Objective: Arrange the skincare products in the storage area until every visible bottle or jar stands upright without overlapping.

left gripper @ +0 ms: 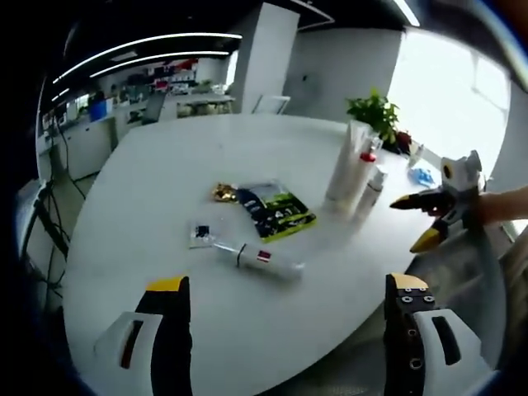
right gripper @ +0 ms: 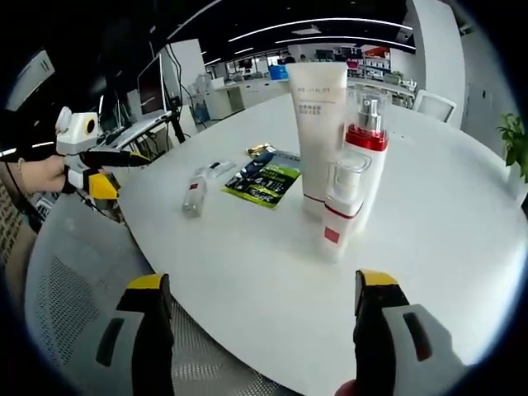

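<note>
Three skincare containers stand upright together on the white table [right gripper: 445, 214]: a tall white tube [right gripper: 318, 124], a pump bottle with a red collar [right gripper: 369, 153] and a small clear-capped bottle [right gripper: 341, 214]. They also show as a cluster [left gripper: 351, 173] in the left gripper view. A white bottle with a red band [left gripper: 260, 258] lies on its side, also seen from the right gripper [right gripper: 195, 195]. Flat sachets [left gripper: 276, 214] lie beside it. My left gripper [left gripper: 287, 285] is open and empty, short of the lying bottle. My right gripper [right gripper: 262, 285] is open and empty before the cluster.
A potted plant [left gripper: 375, 111] and a blue item [left gripper: 423, 175] sit at the table's far right edge. A grey mesh chair [right gripper: 70, 305] stands below the table rim. The right gripper [left gripper: 410, 223] hovers off the table edge, held by a hand. Desks and monitors fill the background.
</note>
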